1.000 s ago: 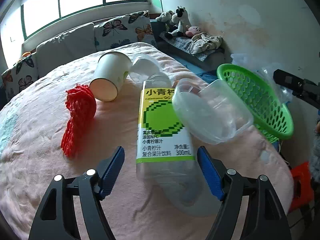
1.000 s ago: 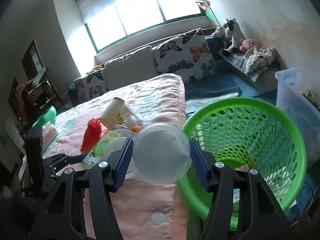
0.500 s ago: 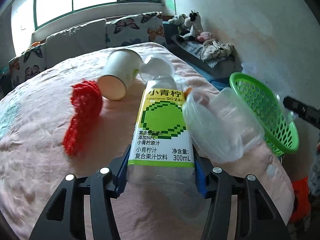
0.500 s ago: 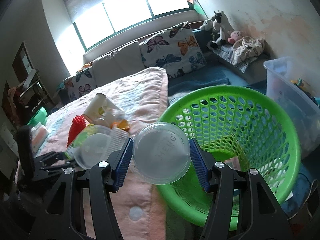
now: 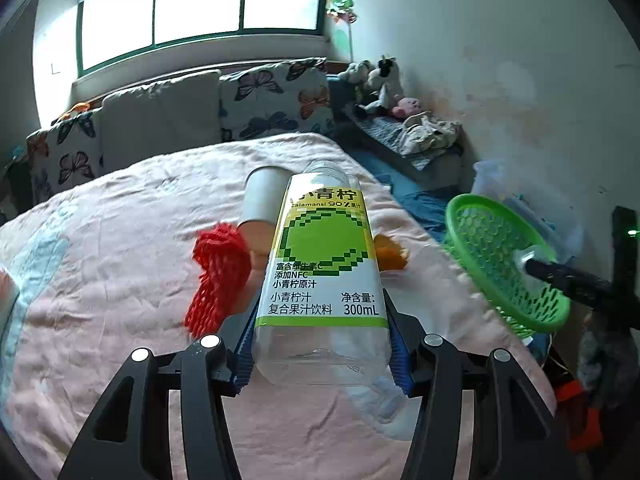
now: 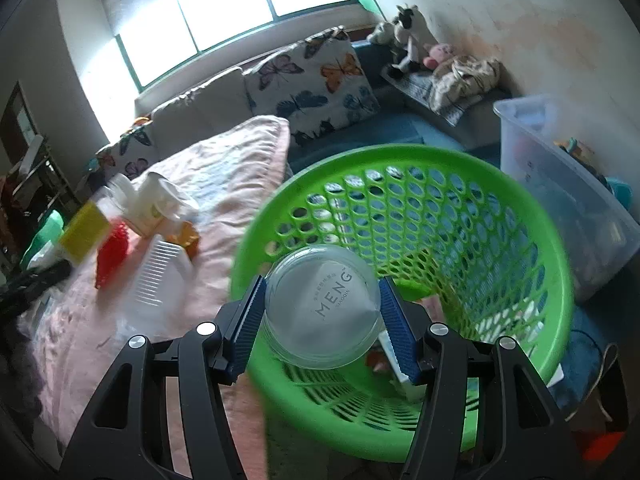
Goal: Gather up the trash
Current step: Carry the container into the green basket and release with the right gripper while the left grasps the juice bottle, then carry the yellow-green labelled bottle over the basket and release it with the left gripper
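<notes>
Bottle (image 5: 322, 280) lifted off bed — left fingers (image 5: 245, 350) clamp it.

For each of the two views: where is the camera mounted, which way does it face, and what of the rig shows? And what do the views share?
Left wrist: on the left tool, angled down over the pink bed; its fingers clamp a juice bottle.
Right wrist: on the right tool, looking into the green basket; its fingers clamp a clear lid.
Shared: bed, basket, red net, window.
</notes>
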